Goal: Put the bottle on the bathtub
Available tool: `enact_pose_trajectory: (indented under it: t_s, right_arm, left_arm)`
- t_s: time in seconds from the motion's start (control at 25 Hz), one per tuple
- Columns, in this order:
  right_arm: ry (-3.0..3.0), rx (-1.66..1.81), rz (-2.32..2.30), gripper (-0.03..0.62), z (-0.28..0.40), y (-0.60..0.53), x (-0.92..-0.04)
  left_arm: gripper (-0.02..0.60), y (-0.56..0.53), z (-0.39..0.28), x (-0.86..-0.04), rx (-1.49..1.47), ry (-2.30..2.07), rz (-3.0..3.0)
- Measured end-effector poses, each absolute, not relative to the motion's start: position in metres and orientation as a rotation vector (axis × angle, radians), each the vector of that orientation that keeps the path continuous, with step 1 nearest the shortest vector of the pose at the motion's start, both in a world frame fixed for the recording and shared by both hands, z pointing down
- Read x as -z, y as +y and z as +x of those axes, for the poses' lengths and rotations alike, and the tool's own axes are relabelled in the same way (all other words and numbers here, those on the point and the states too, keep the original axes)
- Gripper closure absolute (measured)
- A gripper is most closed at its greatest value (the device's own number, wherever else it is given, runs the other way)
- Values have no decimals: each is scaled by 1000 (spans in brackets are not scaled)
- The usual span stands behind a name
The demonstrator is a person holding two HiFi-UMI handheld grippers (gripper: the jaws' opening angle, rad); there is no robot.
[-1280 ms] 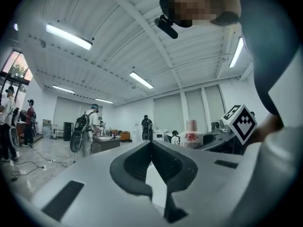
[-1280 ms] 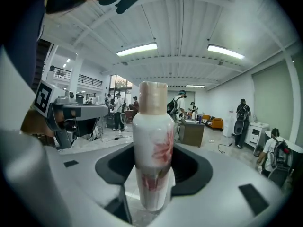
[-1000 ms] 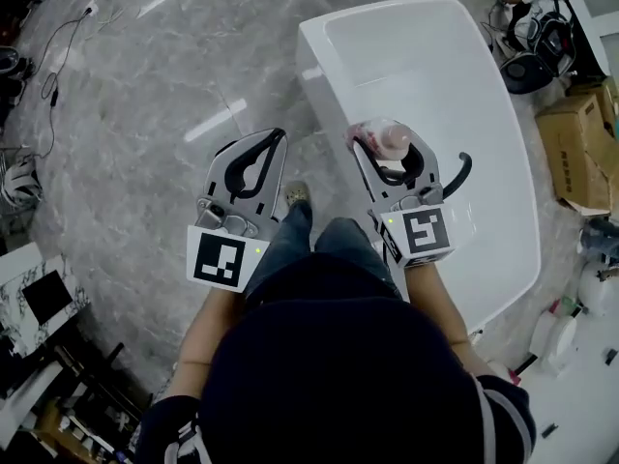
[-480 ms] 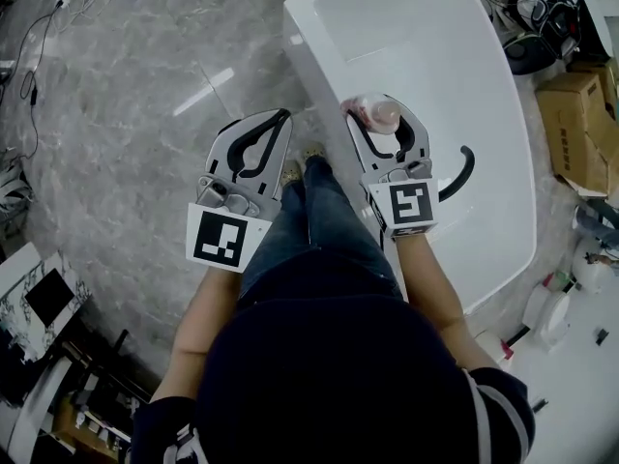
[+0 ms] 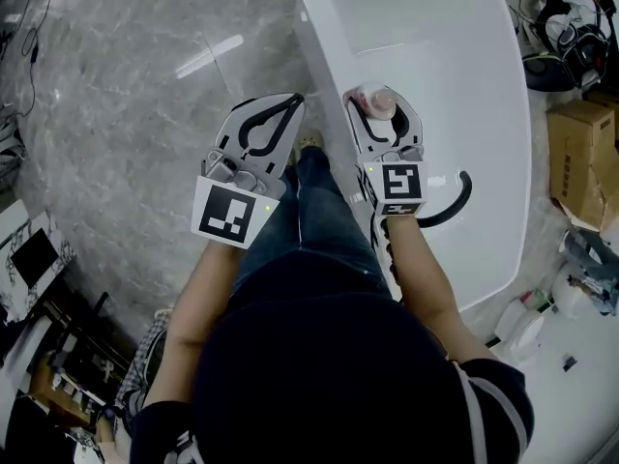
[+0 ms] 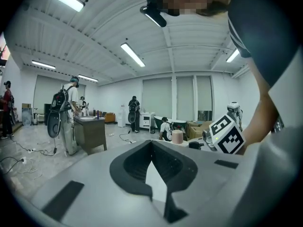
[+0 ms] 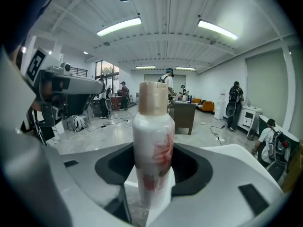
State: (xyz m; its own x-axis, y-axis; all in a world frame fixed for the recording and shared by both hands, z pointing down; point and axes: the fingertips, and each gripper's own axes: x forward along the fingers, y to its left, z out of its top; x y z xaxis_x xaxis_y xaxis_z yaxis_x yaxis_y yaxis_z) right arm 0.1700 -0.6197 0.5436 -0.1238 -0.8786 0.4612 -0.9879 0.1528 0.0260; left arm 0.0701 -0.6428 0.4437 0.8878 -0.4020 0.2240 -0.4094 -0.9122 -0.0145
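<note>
You've moved the bottle (image 7: 153,145), clamped in your right claw (image 5: 379,102), over the bathtub's (image 5: 484,114) 9 o'clock rim; the left claw (image 5: 293,101) is closed and empty; likely ready to set down.

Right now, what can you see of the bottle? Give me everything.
The bottle is slim and white, plastic by the look of it, with a red floral print on its body and a tan cap on top. It stands upright, clamped at its lower body between the jaws of the right tool. From the head view it sits over the left rim of the white bathtub. Whether its base touches the rim can't be told.
</note>
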Motion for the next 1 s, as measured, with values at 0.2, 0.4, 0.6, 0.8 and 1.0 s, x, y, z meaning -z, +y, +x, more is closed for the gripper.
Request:
enact_pose_trajectory:
  t_s: [0.2, 0.4, 0.6, 0.8, 1.0]
  right_arm:
    - [-2037, -434, 1745, 355, 185, -641, -583]
    - [-2012, -471, 1700, 355, 187, -663, -623]
    - [-1975, -515, 1652, 355, 190, -682, -658]
    - [-1951, -551, 1618, 355, 193, -689, -680]
    - [-1940, -569, 1602, 355, 194, -699, -691]
  left_arm:
    - [558, -653, 82, -474, -410, -617, 3014]
    - [558, -672, 83, -501, -462, -611, 2964]
    - [558, -688, 87, -512, -472, -614, 2949]
    - [558, -691, 92, -521, -492, -621, 2923]
    - [558, -694, 96, -526, -501, -629, 2916]
